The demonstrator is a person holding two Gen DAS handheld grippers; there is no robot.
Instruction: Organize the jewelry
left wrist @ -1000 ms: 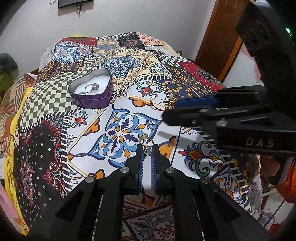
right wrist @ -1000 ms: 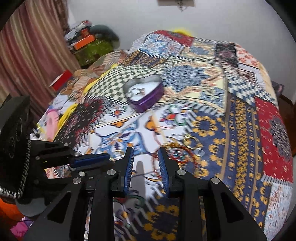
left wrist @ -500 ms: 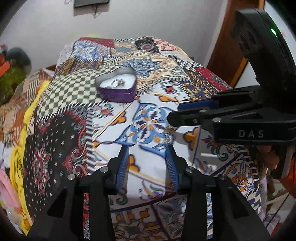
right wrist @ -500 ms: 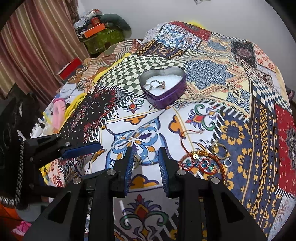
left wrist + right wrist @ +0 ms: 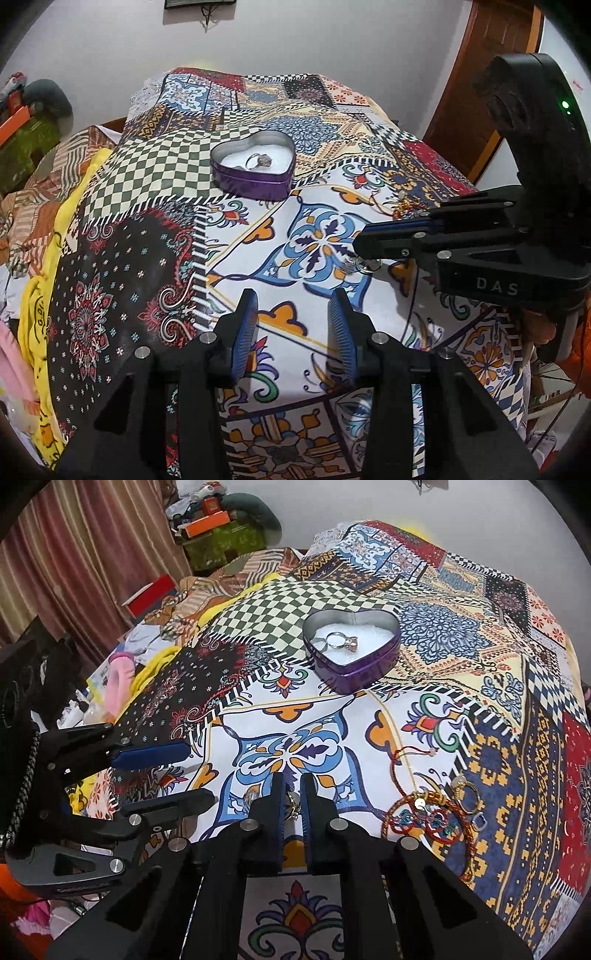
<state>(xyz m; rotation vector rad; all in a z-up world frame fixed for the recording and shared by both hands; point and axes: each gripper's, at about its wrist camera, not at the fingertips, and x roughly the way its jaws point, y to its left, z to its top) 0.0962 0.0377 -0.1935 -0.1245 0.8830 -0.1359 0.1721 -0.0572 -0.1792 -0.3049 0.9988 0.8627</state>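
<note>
A purple heart-shaped tin (image 5: 255,171) (image 5: 352,653) stands on the patterned bedspread with a silver ring (image 5: 258,160) (image 5: 338,640) inside. My left gripper (image 5: 291,332) (image 5: 166,775) is open and empty, low over the cloth. My right gripper (image 5: 292,797) (image 5: 364,245) is closed down on a gold ring (image 5: 291,800) (image 5: 364,263) lying on the blue flower pattern, in front of the tin. A small silver piece (image 5: 251,796) lies just left of its fingers.
A red thread bracelet (image 5: 424,818), a gold ring (image 5: 467,794) and a red cord (image 5: 400,762) lie right of my right gripper. Clothes and boxes (image 5: 218,535) pile beyond the bed's left edge. A wooden door (image 5: 480,74) stands at right.
My left gripper let go of the ring, opened and pulled back. My right gripper moved down over the ring on the cloth and its fingers narrowed around it.
</note>
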